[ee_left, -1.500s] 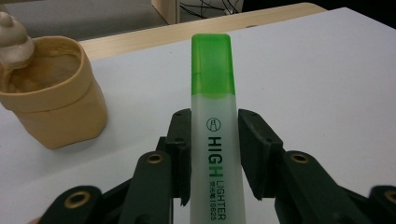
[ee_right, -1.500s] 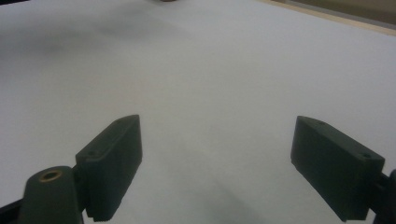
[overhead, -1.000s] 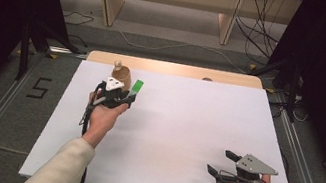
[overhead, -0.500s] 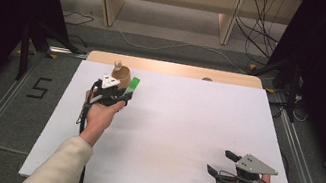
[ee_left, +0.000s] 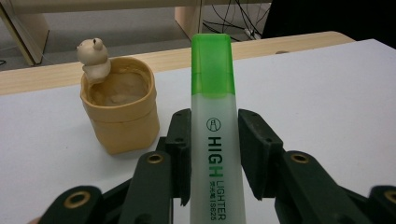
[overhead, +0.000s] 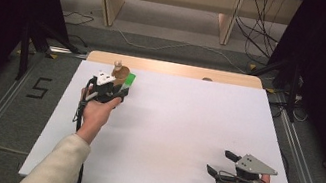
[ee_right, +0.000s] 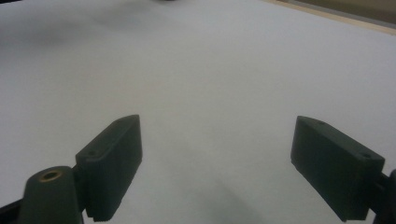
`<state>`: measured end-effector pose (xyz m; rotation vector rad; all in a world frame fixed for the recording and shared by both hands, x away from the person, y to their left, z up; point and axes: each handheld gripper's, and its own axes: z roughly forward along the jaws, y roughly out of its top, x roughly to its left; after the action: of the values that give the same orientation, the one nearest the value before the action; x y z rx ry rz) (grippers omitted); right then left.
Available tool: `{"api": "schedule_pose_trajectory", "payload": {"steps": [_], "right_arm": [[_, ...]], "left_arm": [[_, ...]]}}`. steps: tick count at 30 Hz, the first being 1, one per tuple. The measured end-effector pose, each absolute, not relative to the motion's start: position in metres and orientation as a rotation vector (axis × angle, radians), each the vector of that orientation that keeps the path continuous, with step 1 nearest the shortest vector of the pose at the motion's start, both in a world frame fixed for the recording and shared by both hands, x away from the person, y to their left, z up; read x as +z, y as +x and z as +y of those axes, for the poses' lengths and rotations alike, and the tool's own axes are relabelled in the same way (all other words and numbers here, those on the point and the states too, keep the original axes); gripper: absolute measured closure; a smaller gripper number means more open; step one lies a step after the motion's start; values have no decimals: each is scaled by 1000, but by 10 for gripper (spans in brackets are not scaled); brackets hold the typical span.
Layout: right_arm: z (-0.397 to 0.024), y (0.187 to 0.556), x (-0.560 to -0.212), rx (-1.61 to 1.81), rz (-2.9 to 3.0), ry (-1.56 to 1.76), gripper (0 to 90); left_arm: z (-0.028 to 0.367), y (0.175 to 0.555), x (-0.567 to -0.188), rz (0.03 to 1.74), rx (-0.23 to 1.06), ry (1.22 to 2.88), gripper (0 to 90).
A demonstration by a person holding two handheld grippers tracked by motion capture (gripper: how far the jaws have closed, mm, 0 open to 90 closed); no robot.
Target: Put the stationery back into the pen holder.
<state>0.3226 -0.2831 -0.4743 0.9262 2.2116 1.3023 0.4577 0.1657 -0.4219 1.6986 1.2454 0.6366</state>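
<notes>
The highlighter [ee_left: 212, 140] stands upright in the middle of the left gripper view, green cap at the top, its pale barrel clamped between the two black pads of the left gripper [ee_left: 212, 154]. In the high view the highlighter [overhead: 128, 81] sits in the upper left of the white sheet [overhead: 185, 126], touching or just beside a tan cup [overhead: 121, 71] with a small bear figure on its rim; in the left gripper view that cup [ee_left: 119, 112] is at left, clear of the pads. The sheet covers a wooden table [overhead: 175, 68]; grey floor, cables and wooden shelf legs lie beyond. At lower right, the right gripper [overhead: 219, 163] rests low, jaws wide apart with nothing between them.
</notes>
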Motion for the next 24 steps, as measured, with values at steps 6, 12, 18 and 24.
{"api": "schedule_pose_trajectory", "payload": {"steps": [6,12,18,24], "right_arm": [[-283,323,-474,1303,2212,927,174],[-283,322,-474,1301,2213,932,174],[-283,323,-474,1298,2212,933,175],[-283,322,-475,1296,2212,939,175]], "left_arm": [[168,459,-421,1255,639,1679,667],[171,460,-418,1256,646,1675,667],[173,464,-417,1264,649,1656,667],[176,467,-414,1271,656,1635,667]]}}
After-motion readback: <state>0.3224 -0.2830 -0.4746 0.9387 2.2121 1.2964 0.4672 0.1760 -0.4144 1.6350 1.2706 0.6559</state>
